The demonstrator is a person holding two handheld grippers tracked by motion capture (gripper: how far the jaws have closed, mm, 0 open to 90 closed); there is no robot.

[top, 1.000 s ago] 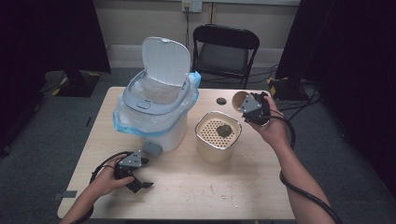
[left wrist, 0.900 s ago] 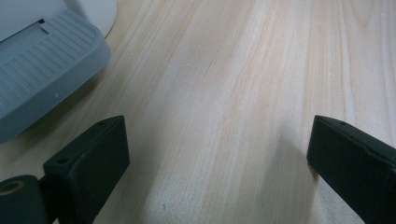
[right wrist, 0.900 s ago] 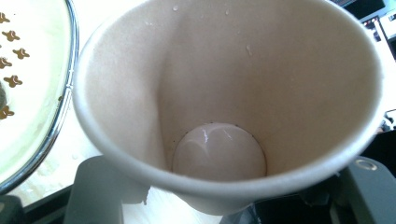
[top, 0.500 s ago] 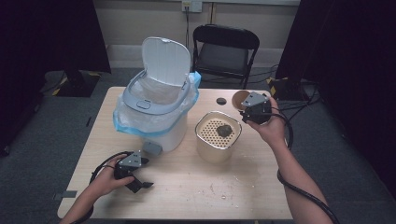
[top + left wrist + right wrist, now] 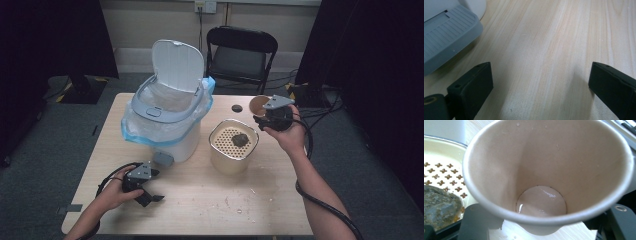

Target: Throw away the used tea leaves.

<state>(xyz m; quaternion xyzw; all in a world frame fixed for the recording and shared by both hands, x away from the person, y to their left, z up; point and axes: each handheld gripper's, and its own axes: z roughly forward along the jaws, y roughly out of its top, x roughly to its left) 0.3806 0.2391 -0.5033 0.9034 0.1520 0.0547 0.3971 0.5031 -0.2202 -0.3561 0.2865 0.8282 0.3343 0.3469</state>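
Right gripper (image 5: 266, 119) clamps a paper cup (image 5: 544, 170) at the strainer's (image 5: 234, 146) 2 o'clock. Light, crushable, wet inside, I'd guess; grip low. Left gripper (image 5: 149, 192) gapes wide, empty.

Near half of table (image 5: 210, 205) bare wood: open passage between left gripper (image 5: 150, 195) and right edge. White bin (image 5: 167, 127) with raised lid blocks far-left quarter; grey pedal (image 5: 444, 37) juts beside left gripper. Cream strainer container (image 5: 233, 146) stands mid-table. Small dark disc (image 5: 237, 108) near far edge. Narrow gap between bin and container.
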